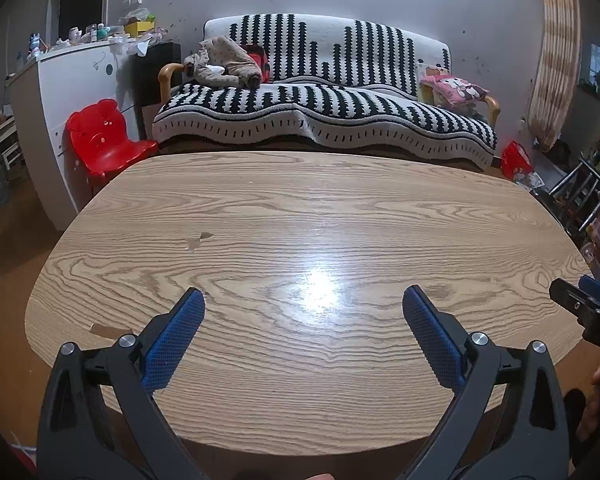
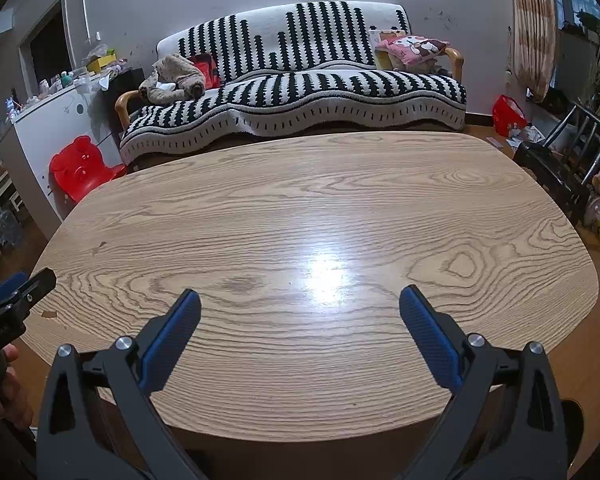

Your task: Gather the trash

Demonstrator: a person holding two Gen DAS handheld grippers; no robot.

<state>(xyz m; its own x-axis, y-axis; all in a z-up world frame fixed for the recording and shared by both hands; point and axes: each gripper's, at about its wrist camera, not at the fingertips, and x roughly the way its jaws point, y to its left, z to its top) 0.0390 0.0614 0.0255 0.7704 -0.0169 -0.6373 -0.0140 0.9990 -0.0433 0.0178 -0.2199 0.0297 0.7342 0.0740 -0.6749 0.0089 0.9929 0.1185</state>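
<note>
Left gripper (image 1: 303, 300) and right gripper (image 2: 300, 300) both spread apart, holding nothing, over near edge of wooden table (image 1: 260, 208)

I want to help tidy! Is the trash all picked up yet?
The wooden table shows no trash, only chipped spots in its surface. The left gripper and the right gripper are both open and hold nothing. No bin is in view, so I cannot tell whether collecting is finished or not begun.

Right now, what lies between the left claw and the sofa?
Only bare wooden table between the left claw and the striped sofa, as the left wrist view shows.
</note>
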